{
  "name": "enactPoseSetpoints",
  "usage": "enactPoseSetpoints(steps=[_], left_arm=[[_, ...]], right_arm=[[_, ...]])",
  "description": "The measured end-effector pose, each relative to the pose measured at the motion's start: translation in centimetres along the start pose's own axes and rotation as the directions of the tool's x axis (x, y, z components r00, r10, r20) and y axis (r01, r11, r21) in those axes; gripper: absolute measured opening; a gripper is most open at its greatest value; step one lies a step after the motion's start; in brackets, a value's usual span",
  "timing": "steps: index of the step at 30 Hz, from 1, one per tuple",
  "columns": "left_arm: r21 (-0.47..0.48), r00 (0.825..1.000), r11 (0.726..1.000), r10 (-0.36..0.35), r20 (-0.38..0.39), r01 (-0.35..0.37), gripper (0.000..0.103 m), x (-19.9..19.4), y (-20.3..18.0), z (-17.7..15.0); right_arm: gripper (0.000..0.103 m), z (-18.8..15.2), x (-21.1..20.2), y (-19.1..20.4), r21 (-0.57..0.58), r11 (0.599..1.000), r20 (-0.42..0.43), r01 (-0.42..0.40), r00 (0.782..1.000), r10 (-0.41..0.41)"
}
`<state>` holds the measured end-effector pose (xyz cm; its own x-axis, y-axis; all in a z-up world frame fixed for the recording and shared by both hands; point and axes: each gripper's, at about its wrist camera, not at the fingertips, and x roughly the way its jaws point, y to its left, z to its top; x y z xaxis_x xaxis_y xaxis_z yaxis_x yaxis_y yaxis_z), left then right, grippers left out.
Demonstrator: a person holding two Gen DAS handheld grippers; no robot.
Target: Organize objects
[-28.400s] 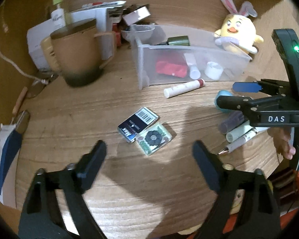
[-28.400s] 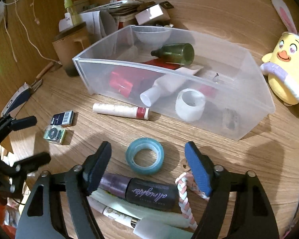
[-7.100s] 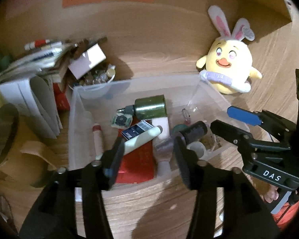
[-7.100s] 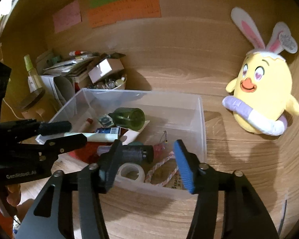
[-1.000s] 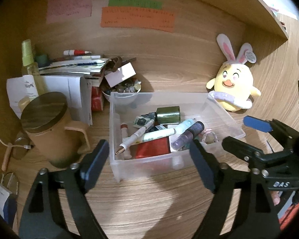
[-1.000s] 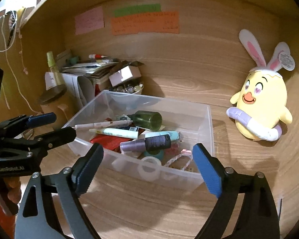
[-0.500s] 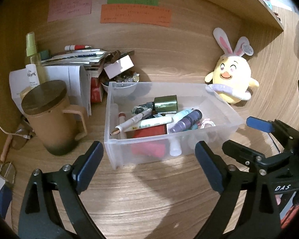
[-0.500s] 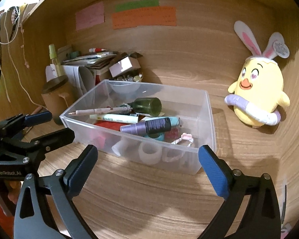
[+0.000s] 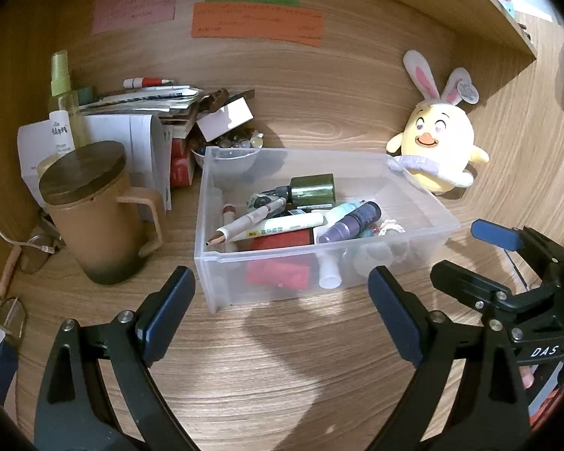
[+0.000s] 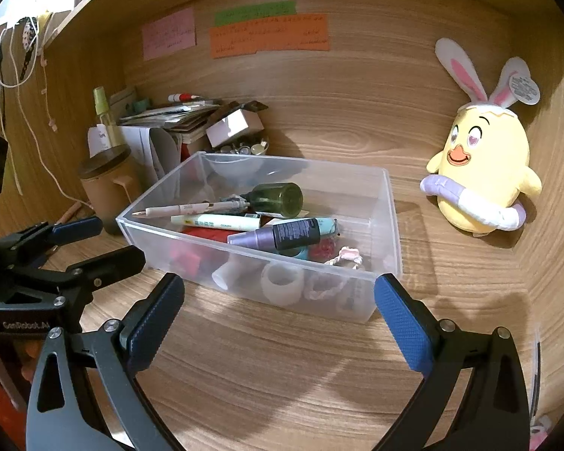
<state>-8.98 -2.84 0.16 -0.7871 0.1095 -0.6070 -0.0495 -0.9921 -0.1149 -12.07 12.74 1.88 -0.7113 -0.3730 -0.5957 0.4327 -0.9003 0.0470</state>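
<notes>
A clear plastic bin [image 9: 417,191] stands on the wooden desk and shows in the right wrist view too [image 10: 385,203]. It holds a green bottle [image 9: 312,190], a purple tube [image 9: 351,221], a pen [image 9: 250,221], a white tube [image 9: 282,226], a red item and other small things. My left gripper [image 9: 280,319] is open and empty, just in front of the bin. My right gripper [image 10: 278,325] is open and empty, in front of the bin's near wall. Each gripper also shows in the other's view, the right one [image 9: 485,251] and the left one [image 10: 90,242].
A brown lidded mug [image 9: 94,210] stands left of the bin. Behind it are a spray bottle [image 9: 62,94], stacked papers and boxes [image 9: 150,112] and a small bowl of trinkets. A yellow bunny plush [image 9: 434,146] sits at the right. Sticky notes hang on the back wall.
Both grippers have drawn back from the bin, which now looks smaller and farther. Over the longer span the loose items on the desk have ended up inside the bin.
</notes>
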Motion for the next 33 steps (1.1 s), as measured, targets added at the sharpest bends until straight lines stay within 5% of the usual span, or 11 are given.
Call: enactPoseSetpoints(steps=[33], left_arm=[[0.021,1.0,1.0,-0.007,0.002,0.007,0.095,-0.18,-0.06,0.27]], right_arm=[[0.101,-0.13,-0.33,-0.42,0.025,1.0,0.002,-0.002,1.0,0.002]])
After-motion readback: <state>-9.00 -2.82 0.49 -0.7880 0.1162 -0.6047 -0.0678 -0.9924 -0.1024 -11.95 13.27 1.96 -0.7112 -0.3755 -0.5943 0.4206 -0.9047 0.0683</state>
